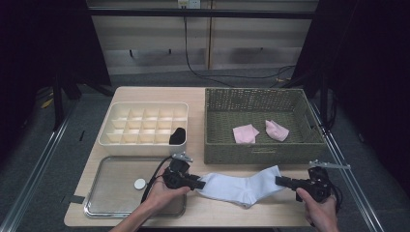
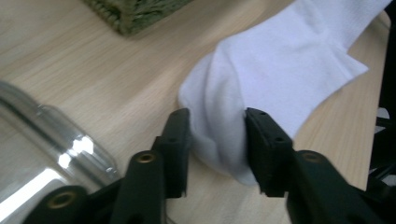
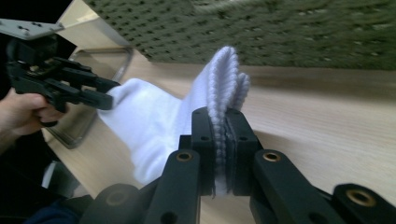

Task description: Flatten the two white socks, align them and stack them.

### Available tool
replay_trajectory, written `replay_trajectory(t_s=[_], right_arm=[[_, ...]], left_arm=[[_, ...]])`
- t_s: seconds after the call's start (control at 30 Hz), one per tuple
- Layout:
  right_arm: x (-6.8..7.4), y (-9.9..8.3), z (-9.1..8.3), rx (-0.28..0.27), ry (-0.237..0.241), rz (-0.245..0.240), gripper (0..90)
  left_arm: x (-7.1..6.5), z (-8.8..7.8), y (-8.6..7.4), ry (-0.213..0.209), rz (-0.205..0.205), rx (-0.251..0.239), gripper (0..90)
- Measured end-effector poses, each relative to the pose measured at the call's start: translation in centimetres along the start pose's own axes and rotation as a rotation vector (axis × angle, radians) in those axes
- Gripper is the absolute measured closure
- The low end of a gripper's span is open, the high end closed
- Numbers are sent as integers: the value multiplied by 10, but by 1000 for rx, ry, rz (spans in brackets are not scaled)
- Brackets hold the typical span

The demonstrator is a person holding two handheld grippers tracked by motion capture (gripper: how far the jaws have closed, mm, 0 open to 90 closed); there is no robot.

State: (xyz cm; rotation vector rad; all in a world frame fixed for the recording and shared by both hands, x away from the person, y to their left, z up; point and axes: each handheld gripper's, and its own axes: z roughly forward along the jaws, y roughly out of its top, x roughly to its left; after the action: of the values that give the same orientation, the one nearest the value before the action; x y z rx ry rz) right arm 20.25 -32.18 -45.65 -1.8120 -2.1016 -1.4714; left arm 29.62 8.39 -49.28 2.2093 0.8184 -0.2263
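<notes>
A: We log the white sock [image 1: 241, 187] flat on the desk [image 1: 227, 212], along the near edge in front of the wicker basket [image 1: 263, 153]. The right hand-held gripper [image 1: 283, 182] is clamped on its ribbed cuff; the jaws pinch the doubled fabric tight.

B: And the left hand-held gripper [image 1: 199, 182]? We see its jaws on either side of the toe end in the left gripper view, pads against the cloth and bunching it, so we'd call it a grip just made (not a firm one yet).

A: Progress, as we judge it: early. One black rolled item [image 1: 177, 136] sits in a cell of the divided organizer [image 1: 145, 142]; the other cells look empty. Two pink socks [image 1: 245, 133] wait in the basket. This white one is unfolded and unstowed.

B: Unclear points: we can't tell whether it is one sock or a stacked pair. The small round white thing [image 1: 139, 183] on the metal tray [image 1: 116, 205] we can't identify.
</notes>
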Motion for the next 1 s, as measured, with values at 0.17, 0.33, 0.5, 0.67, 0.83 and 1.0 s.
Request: replay_trajectory(t_s=[0.17, 0.33, 0.5, 0.67, 0.83, 1.0], right_arm=[[7, 3, 2, -7, 21, -6, 840], [13, 4, 6, -1, 31, -1, 840], [20, 7, 13, 14, 40, -11, 842], [32, 11, 18, 12, 52, -35, 843], [40, 13, 28, 25, 63, -58, 844], [46, 15, 34, 34, 67, -65, 844]], left_arm=[[0, 1, 1, -26, -23, -7, 694], [1, 1, 2, -34, -43, -15, 718], [1, 1, 3, -58, -45, -21, 743], [-1, 2, 4, -49, -38, -20, 749], [-1, 3, 5, -47, -35, -17, 751], [2, -7, 8, -77, -41, -46, 731]])
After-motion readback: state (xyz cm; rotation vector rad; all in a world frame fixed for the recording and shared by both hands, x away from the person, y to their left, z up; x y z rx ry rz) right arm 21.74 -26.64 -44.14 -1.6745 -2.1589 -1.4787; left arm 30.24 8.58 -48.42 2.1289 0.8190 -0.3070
